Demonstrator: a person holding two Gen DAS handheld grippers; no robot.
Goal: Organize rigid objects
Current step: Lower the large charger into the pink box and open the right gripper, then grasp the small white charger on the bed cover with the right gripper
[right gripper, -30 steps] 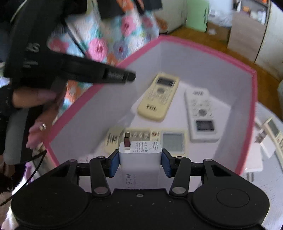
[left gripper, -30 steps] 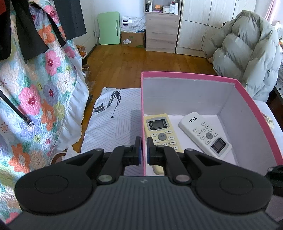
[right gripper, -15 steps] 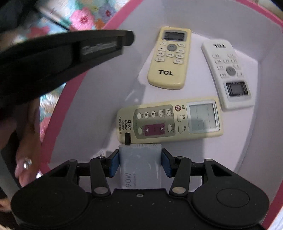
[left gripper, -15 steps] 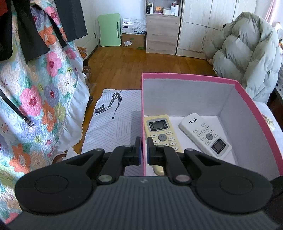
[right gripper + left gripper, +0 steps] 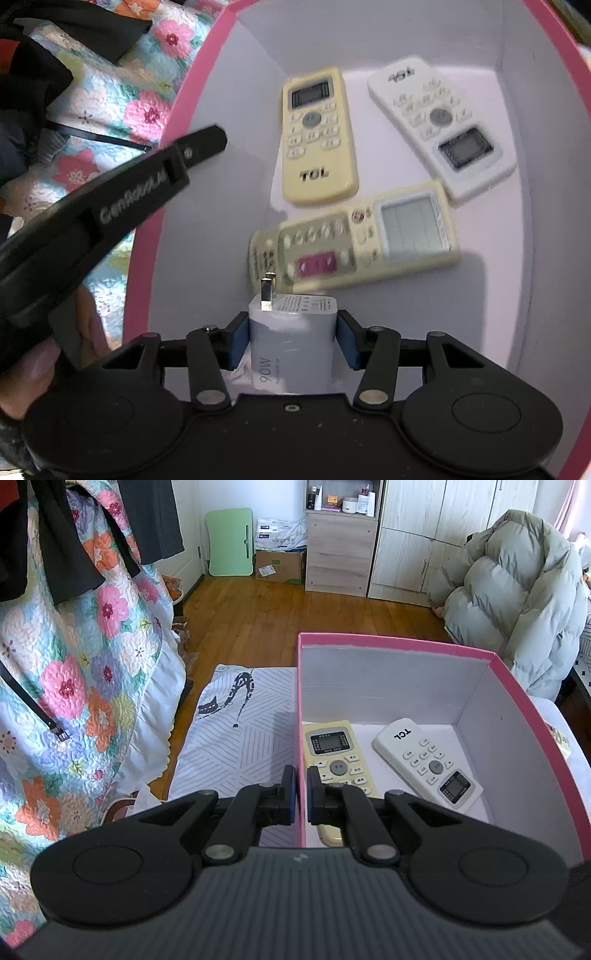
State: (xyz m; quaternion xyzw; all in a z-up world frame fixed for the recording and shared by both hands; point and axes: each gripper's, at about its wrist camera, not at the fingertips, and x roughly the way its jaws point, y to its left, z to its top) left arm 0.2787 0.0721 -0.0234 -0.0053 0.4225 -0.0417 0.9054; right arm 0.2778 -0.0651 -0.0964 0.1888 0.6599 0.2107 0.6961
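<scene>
Mid-placement: right tongs [image 5: 291, 341] clamped on a white charger [image 5: 291, 343], hanging inside the pink box [image 5: 177, 110] above its near floor, just short of the sideways remote [image 5: 354, 242]. Left tongs [image 5: 301, 794] pinched onto the box's left wall, steadying it. Next, probably: lower to bare floor, then open.

"TCL" is printed on the white remote [image 5: 428, 762] lying toward the far right corner of the pink box [image 5: 399, 639], and on the lower end of the cream remote [image 5: 317, 138] beside it. The white charger [image 5: 291, 343] reads "90W". The left gripper [image 5: 122, 199], at the box's left wall, bears "GenRobot.AI", partly blurred.
</scene>
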